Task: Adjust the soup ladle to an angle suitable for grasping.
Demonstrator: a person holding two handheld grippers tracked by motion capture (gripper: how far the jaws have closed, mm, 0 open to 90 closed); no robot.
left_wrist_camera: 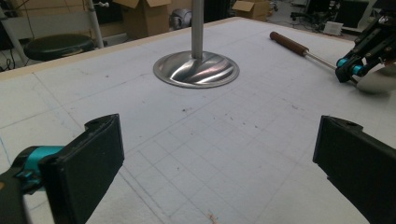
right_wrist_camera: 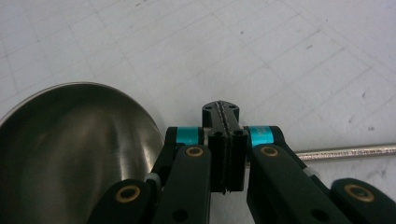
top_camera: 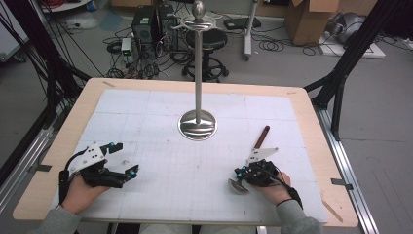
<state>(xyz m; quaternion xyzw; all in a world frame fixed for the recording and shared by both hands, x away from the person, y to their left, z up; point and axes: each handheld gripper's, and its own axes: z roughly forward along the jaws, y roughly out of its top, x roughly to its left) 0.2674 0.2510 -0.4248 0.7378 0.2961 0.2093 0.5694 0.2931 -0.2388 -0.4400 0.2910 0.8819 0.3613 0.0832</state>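
Ladle (top_camera: pixel 249 160) is lying on the surface (top_camera: pixel 160 126) near the stand (top_camera: pixel 197 122); right claw (top_camera: pixel 242 173), clamping its shaft, should be lifting level; left claw (top_camera: pixel 127 160) is gaping empty.

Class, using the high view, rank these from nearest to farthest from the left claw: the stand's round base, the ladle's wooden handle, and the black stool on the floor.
1. The stand's round base, mid-table, forward and right of the open left claw.
2. The ladle's wooden handle, on the table's right side.
3. The black stool, on the floor beyond the table's far edge.
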